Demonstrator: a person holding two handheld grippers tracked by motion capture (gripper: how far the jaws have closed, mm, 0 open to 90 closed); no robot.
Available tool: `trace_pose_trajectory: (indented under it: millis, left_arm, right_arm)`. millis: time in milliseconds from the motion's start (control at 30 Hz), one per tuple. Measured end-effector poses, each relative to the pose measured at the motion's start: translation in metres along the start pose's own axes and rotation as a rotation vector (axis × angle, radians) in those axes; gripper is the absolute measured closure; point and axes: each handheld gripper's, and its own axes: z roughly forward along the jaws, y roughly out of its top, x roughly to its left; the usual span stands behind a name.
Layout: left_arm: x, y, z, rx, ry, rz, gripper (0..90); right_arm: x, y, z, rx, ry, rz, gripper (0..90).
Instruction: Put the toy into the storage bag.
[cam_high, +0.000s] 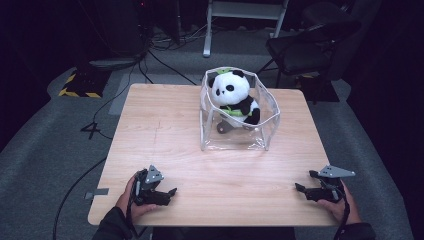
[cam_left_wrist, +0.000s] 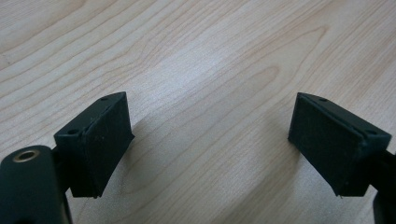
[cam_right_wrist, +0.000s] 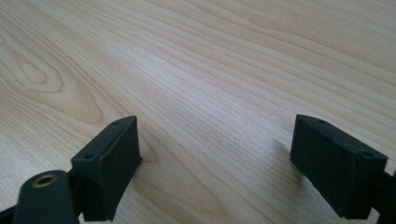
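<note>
Left gripper (cam_high: 167, 192) low at near-left edge of table (cam_high: 165, 140), jaws spread wide, nothing between them but bare wood; same wide gap in left gripper view (cam_left_wrist: 210, 140), pads (cam_left_wrist: 100, 144) just above the tabletop, contact with it unclear. Right gripper (cam_high: 304, 186) at near-right edge, likewise spread wide and empty; right gripper view (cam_right_wrist: 215, 154) confirms open jaws over plain wood grain. Both held by a hand each, left hand (cam_high: 131, 197), right hand (cam_high: 342, 202), forearms entering from near side. Count: two grippers, one plush panda (cam_high: 234, 97), one clear plastic bag (cam_high: 260, 135). Panda seated inside the bag, right of centre toward far side of table, well apart from both grippers. Long axis upright, head up, face turned toward near-left. Green scrap on top of head, green band across chest. Bag standing open at top, walls clear and creased, base flat on the wood. Beyond the far edge: one dark chair (cam_high: 310, 47) at far right, cables on grey floor.
</note>
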Motion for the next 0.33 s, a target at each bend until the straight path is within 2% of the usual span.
trace_pose_trajectory:
  millis: [333]
  left_arm:
    - [0.0003, 0.0006, 0.0004, 0.001, 0.001, 0.001, 13.3]
  right_arm:
    - [0.0, 0.0, 0.0, 0.0, 0.0, 0.0, 16.1]
